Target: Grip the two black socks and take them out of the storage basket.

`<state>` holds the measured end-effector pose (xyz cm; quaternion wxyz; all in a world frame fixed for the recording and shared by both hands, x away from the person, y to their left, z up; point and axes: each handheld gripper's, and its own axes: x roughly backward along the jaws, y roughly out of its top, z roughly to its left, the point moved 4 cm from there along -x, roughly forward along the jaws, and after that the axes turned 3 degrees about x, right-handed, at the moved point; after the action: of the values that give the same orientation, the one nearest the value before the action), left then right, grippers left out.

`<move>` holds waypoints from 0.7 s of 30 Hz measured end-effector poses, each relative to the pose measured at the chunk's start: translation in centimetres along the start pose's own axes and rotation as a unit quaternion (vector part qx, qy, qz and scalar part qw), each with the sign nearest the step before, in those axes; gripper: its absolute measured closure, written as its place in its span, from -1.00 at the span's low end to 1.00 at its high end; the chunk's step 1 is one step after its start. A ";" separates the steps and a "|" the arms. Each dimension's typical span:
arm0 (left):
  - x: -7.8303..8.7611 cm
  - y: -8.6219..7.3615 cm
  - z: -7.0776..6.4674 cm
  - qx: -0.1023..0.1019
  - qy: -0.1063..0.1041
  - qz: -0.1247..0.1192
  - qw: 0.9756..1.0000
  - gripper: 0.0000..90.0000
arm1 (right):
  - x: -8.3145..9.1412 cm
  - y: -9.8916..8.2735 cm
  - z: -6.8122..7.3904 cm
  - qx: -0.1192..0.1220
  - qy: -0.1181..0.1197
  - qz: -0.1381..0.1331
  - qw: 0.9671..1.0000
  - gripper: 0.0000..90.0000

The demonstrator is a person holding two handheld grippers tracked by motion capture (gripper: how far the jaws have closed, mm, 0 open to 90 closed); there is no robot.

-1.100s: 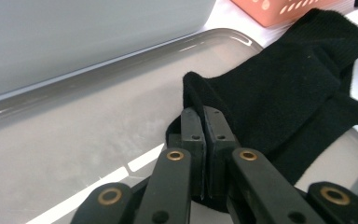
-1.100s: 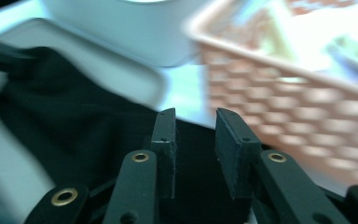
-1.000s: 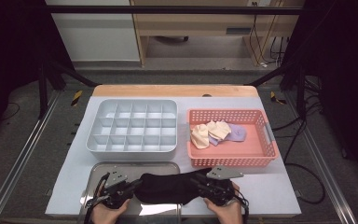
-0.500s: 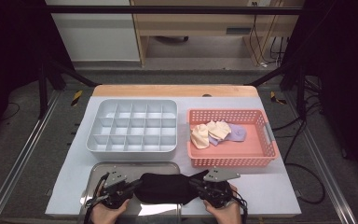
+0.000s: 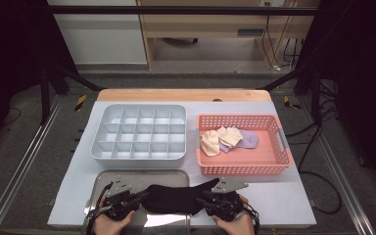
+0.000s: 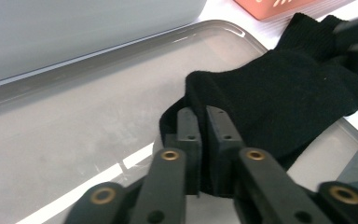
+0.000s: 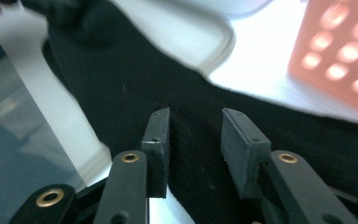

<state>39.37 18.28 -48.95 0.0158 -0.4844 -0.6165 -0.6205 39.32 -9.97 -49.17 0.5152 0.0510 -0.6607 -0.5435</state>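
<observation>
Both claws just opened slightly around the unlabelled black sock (image 5: 172,198).

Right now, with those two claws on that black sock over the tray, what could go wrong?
1. The right claw stands open over the black sock, its jaws just having opened, so that end may sag onto the metal tray.
2. The left claw pinches only a thin fold at the sock's edge; a pull might slip it free.
3. The sock reaches past the tray's rim toward the pink basket and may snag there.
</observation>
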 end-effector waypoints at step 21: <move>-0.2 0.2 0.3 0.000 0.008 -0.003 1.000 0.95 | 2.0 -1.0 -5.2 -0.073 -0.091 0.016 0.993 0.97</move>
<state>39.75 18.34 -49.00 0.0190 -0.4772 -0.6182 -0.6243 41.76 -15.08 -49.33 0.4637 -0.0469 -0.6643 -0.5843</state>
